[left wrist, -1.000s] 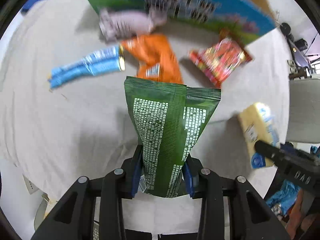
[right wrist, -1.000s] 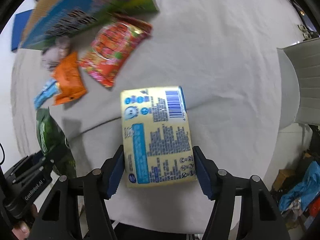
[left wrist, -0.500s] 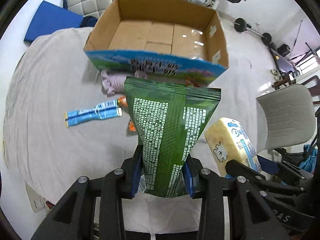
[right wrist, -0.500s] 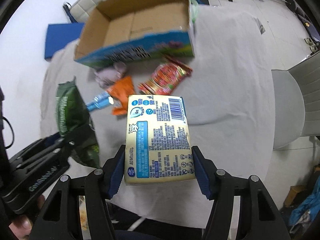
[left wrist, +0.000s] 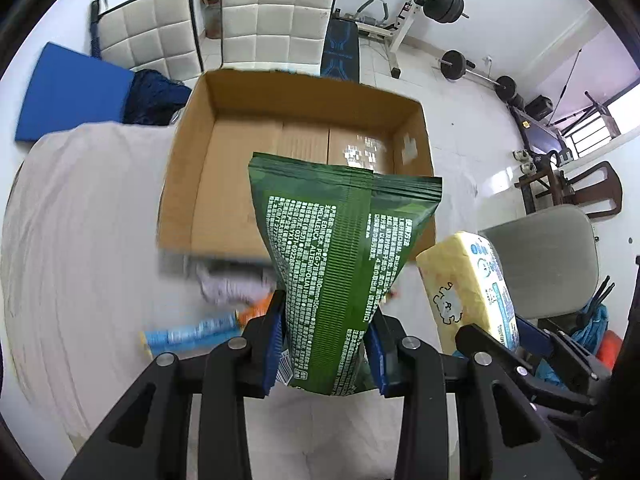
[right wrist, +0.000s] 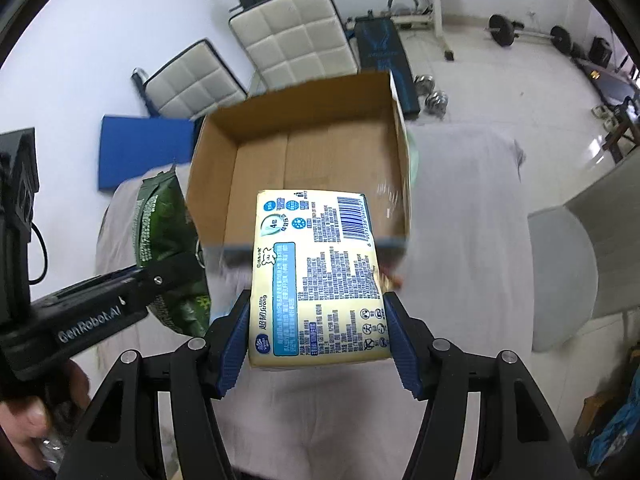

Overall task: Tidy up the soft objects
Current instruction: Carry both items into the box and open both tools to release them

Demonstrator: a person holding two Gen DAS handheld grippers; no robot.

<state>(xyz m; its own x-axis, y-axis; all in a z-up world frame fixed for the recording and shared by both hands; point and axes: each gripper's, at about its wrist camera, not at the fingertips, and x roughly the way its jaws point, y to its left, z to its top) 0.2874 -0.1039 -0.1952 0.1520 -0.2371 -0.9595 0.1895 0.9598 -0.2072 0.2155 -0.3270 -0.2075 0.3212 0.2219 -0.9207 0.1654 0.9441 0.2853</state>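
Note:
My left gripper [left wrist: 326, 352] is shut on a green snack bag [left wrist: 344, 264], held upright in the air in front of an open cardboard box [left wrist: 236, 160]. My right gripper [right wrist: 316, 344] is shut on a yellow tissue pack [right wrist: 316, 280], also held up before the box [right wrist: 312, 152]. The tissue pack shows at the right of the left wrist view [left wrist: 464, 280], and the green bag at the left of the right wrist view [right wrist: 168, 236]. The box looks empty inside.
On the grey cloth below lie a blue packet [left wrist: 192, 334], a pale purple soft item [left wrist: 232, 284] and an orange packet [left wrist: 260, 304], partly hidden. White padded chairs [left wrist: 272, 20] and gym gear stand behind the table. A grey chair [left wrist: 548, 256] is at the right.
Both grippers have risen and tilted up with their loads toward the box. The box interior now fills the middle of both views, and the packets on the cloth have dropped low.

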